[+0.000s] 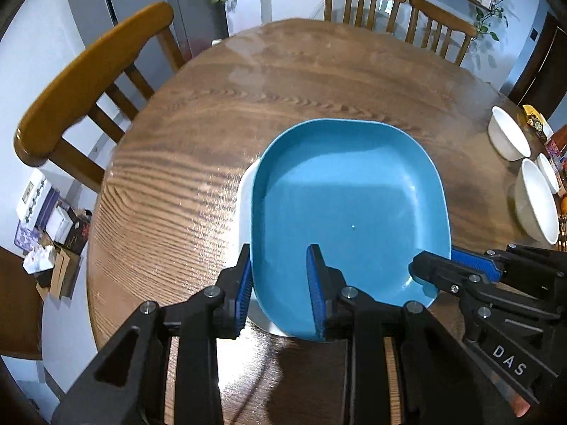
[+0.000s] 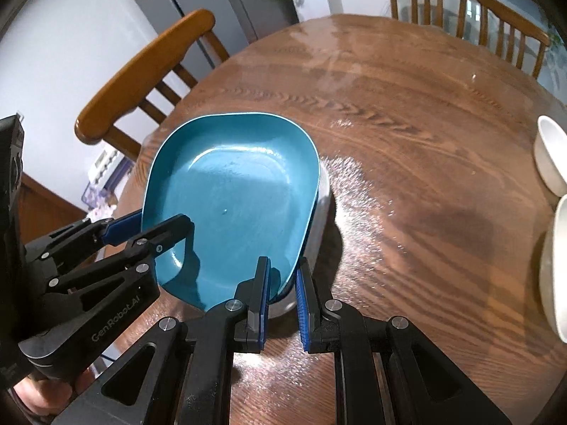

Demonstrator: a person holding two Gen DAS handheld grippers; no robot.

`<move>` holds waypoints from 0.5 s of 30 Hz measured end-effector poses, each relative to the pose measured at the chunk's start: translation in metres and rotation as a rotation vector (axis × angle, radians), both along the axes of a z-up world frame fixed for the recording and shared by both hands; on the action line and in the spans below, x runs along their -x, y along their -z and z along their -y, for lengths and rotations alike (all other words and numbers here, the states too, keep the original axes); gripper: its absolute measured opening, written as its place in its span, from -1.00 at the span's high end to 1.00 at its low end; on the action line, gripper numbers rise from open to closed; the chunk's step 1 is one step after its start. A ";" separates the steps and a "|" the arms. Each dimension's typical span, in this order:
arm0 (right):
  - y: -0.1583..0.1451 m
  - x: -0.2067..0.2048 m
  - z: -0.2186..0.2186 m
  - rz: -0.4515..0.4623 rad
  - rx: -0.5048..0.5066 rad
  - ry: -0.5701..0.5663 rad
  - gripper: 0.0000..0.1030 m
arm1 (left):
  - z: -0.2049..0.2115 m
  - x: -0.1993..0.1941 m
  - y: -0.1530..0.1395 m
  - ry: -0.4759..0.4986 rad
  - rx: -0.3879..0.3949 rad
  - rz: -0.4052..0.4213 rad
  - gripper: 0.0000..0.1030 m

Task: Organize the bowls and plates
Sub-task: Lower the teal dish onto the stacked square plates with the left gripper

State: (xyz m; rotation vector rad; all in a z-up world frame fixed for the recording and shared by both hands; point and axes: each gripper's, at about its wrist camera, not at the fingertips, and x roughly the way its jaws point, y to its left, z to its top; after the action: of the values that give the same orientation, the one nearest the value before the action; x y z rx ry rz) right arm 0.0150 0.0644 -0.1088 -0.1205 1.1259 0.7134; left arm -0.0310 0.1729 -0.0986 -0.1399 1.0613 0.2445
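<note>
A blue square plate (image 1: 351, 205) lies on top of a white plate (image 1: 244, 194) on the round wooden table (image 1: 212, 113). My left gripper (image 1: 281, 283) straddles the blue plate's near left rim with its jaws parted. My right gripper (image 2: 283, 285) straddles the near right rim of the blue plate (image 2: 230, 198), jaws slightly apart with the rim between the pads. The white plate's edge (image 2: 324, 198) shows under it. Each gripper appears in the other's view: the right gripper (image 1: 457, 269) and the left gripper (image 2: 149, 230).
White bowls (image 1: 510, 138) (image 1: 535, 202) stand at the table's right edge, also in the right wrist view (image 2: 551, 156). Wooden chairs (image 1: 88, 81) (image 1: 365, 0) ring the table. A grey fridge (image 1: 141, 3) stands behind. Boxes (image 1: 53, 223) lie on the floor at left.
</note>
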 end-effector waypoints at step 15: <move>0.020 -0.006 -0.013 -0.028 0.055 0.003 0.71 | -0.003 -0.009 0.019 0.028 -0.011 -0.057 0.48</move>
State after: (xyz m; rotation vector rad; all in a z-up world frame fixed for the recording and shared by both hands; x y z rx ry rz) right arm 0.0208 0.0771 -0.1291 -0.1559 1.1732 0.6832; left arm -0.0220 0.1764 -0.1177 -0.1083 1.1178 0.2304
